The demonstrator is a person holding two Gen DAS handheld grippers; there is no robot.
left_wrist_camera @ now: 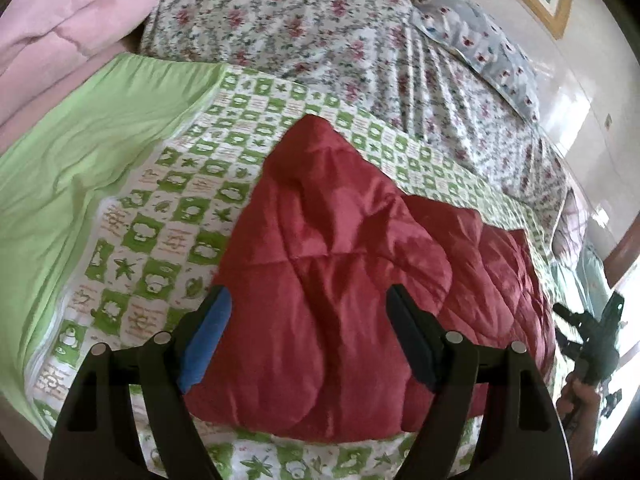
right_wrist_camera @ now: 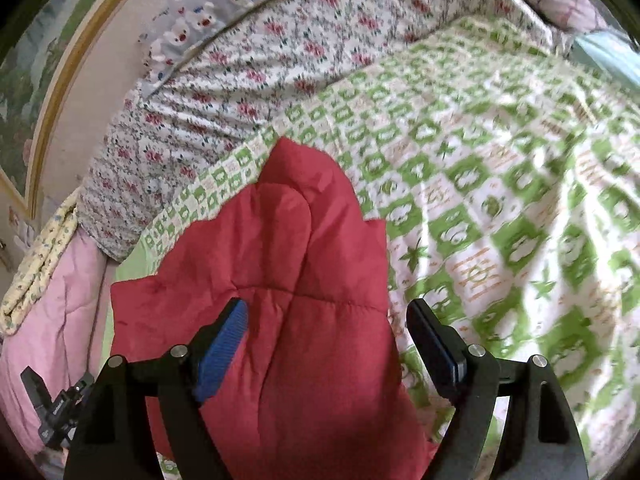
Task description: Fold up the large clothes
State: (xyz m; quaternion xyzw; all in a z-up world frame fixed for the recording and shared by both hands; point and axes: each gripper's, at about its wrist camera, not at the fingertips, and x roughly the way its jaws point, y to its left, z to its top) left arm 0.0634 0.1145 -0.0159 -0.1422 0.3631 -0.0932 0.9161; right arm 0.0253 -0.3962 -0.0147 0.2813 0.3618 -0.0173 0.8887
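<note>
A red quilted padded garment (left_wrist_camera: 340,272) lies folded over itself on a green-and-white patterned bedspread (left_wrist_camera: 168,216). It also shows in the right wrist view (right_wrist_camera: 280,320). My left gripper (left_wrist_camera: 308,300) is open and hovers just above the garment's near part, jaws wide, holding nothing. My right gripper (right_wrist_camera: 326,312) is open above the garment's right edge, its left pad over the red fabric and its right pad over the bedspread (right_wrist_camera: 500,208). The right gripper also shows far right in the left wrist view (left_wrist_camera: 596,340).
A floral sheet (left_wrist_camera: 320,40) and a pillow (left_wrist_camera: 480,40) lie at the bed's far end. A pink quilt (left_wrist_camera: 60,40) is piled at the left. A plain green sheet (left_wrist_camera: 80,152) lies beside the bedspread. A framed picture (right_wrist_camera: 40,80) hangs on the wall.
</note>
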